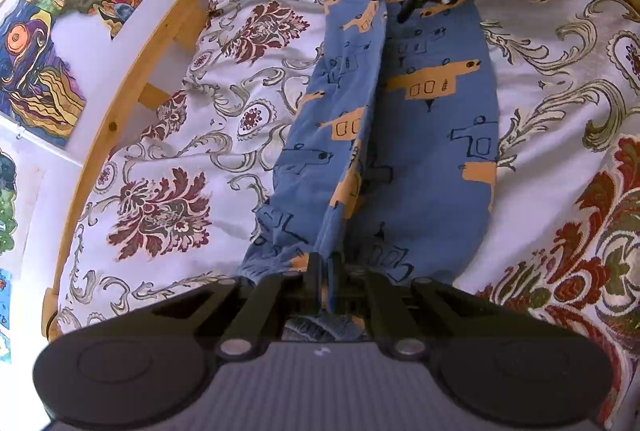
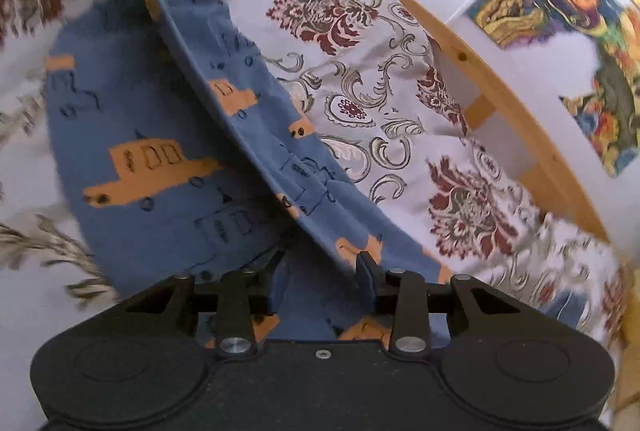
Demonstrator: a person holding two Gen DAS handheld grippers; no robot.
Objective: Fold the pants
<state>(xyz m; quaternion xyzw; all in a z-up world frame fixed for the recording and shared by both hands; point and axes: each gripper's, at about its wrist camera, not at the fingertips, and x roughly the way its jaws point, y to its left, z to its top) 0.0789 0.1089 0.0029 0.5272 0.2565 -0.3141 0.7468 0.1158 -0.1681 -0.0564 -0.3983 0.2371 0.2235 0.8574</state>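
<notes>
Left wrist view: left hand-held gripper (image 1: 326,273) pinched on pants (image 1: 420,135) edge at bottom centre, lifting it for the fold. Pants lie centre frame on bedspread (image 1: 168,159).

Right wrist view: right hand-held gripper (image 2: 322,285), fingers apart, one finger (image 2: 366,265) against the raised taut edge; whether it grips, cannot tell.

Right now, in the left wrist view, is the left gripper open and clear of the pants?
No. The left gripper has its fingers pinched together on an edge of the blue pants, and the cloth runs up from that grip.
</notes>
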